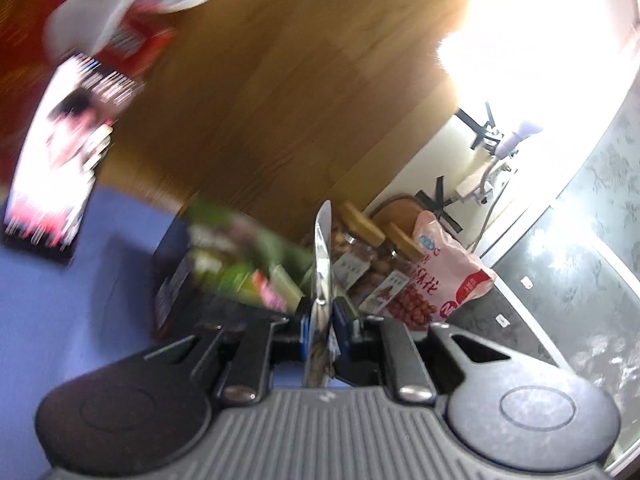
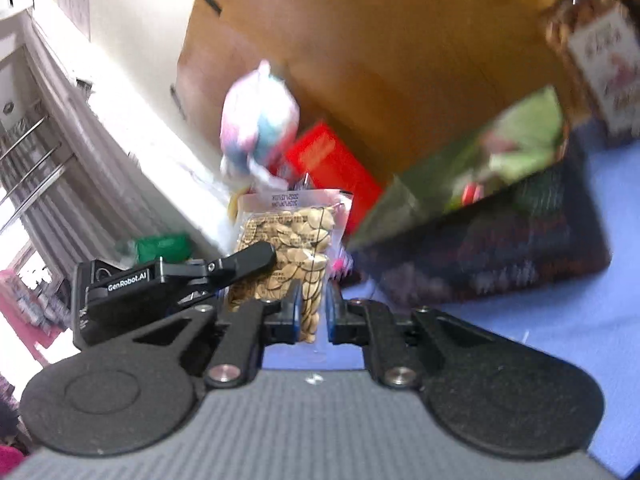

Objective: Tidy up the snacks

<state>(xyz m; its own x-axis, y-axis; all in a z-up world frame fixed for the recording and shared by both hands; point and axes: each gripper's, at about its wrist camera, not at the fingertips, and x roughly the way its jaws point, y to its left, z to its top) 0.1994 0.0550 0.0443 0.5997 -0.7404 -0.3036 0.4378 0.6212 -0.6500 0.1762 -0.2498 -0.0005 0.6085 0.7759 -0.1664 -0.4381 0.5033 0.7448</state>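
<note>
- Daylight is blowing out the upper right corner of the left wrist view to pure white glare.
- Motion blur is smearing the green packet [image 1: 244,256] and the black-and-white box [image 1: 64,152].
- Right wrist view is blurring the background; the seed bag [image 2: 296,248] is staying sharp.
- Fisheye is bending the edges.

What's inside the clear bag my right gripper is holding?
The clear bag shows pale flat seeds. The left hand-held gripper covers part of its left side, and the right hand-held gripper hides the bottom.
</note>
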